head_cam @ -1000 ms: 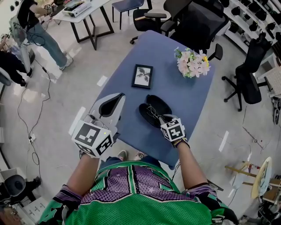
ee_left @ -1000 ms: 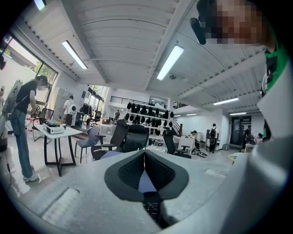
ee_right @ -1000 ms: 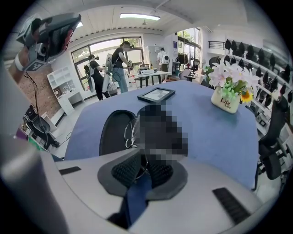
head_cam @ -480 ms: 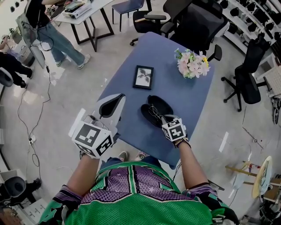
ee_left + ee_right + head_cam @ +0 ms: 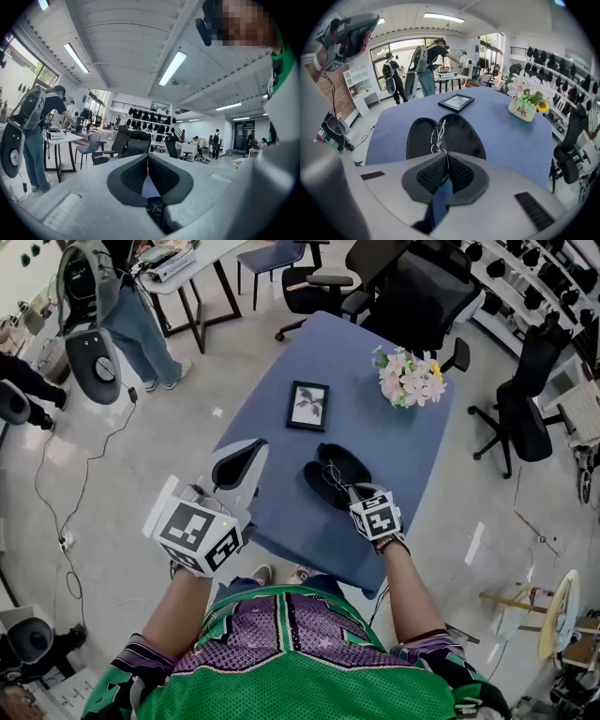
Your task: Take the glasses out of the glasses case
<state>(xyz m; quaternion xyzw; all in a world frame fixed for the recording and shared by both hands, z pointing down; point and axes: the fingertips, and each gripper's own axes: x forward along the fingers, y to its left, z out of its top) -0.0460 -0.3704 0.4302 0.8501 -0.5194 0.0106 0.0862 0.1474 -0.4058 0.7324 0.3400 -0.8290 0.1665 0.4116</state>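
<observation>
You're standing at the near end of a blue table [image 5: 394,442] in an open office with a pale grey floor [image 5: 141,451]. On the tabletop a black picture frame [image 5: 307,405] lies flat near the middle, and a pot of pink and white flowers [image 5: 410,374] stands toward the far right corner. Dark office chairs [image 5: 412,287] crowd the far end. Off to the left there is a white table [image 5: 183,263] on black legs, with a person in jeans [image 5: 131,320] standing beside it and a cable [image 5: 56,484] trailing across the floor.

The glasses case [image 5: 330,476] sits near your edge of the table. It is black and fully open, its two oval halves lying flat side by side. The glasses [image 5: 437,133] are thin, silvery wire (hard to make out from the head view). They stand on edge over the seam between the two halves, not lying down in either one.

Your right gripper [image 5: 446,154] is at the case's near end. Its jaws are pressed together and pinch the near end of the glasses' wire frame.

Your left gripper [image 5: 148,157] is held off the table's left edge, over the floor and well apart from the case. Its jaws are closed against each other with nothing between them, and it points out into the room.
</observation>
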